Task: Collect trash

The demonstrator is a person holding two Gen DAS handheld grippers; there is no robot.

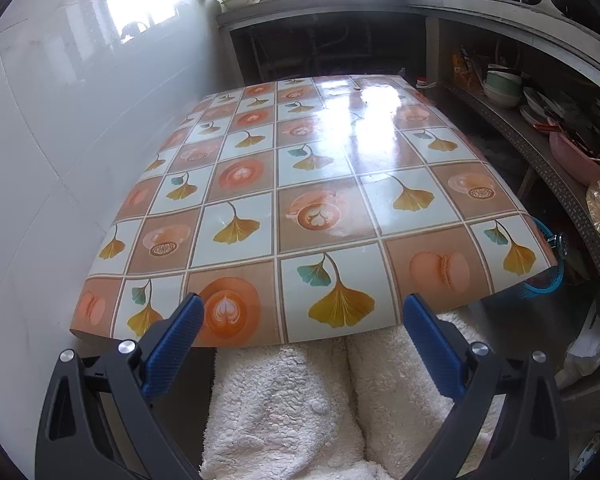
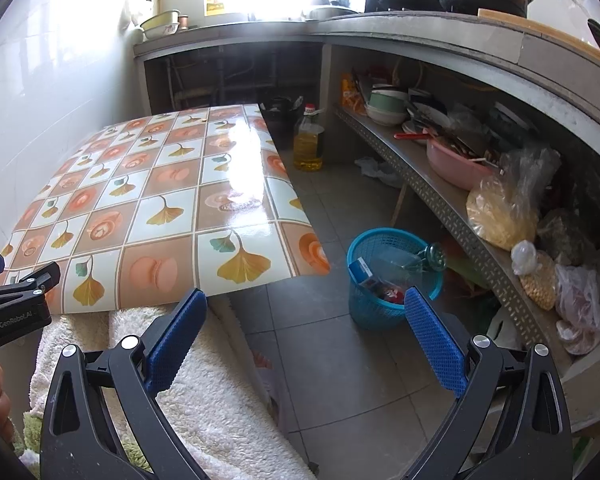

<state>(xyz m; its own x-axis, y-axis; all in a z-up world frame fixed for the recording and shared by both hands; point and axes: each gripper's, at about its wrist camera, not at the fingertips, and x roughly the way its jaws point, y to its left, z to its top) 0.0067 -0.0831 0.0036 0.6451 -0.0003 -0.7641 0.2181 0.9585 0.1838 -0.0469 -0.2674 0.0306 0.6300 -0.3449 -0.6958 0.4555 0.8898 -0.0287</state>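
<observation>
A blue mesh trash basket [image 2: 392, 280] stands on the tiled floor to the right of the table and holds a blue box, clear plastic and other trash. Part of it shows past the table's right corner in the left wrist view [image 1: 548, 276]. My right gripper [image 2: 302, 312] is open and empty, held above the floor in front of the basket. My left gripper [image 1: 300, 316] is open and empty at the near edge of the patterned table [image 1: 320, 168]. The left gripper's body also shows at the left edge of the right wrist view [image 2: 16, 300]. A tiny scrap [image 1: 357, 88] lies near the table's far edge.
A person's legs in white fleece [image 1: 320, 400] are under the table's near edge. A shelf [image 2: 440, 184] along the right holds bowls, a pink basin [image 2: 454, 164] and plastic bags. An oil bottle [image 2: 309, 140] stands on the floor. A white wall [image 1: 60, 140] runs along the left.
</observation>
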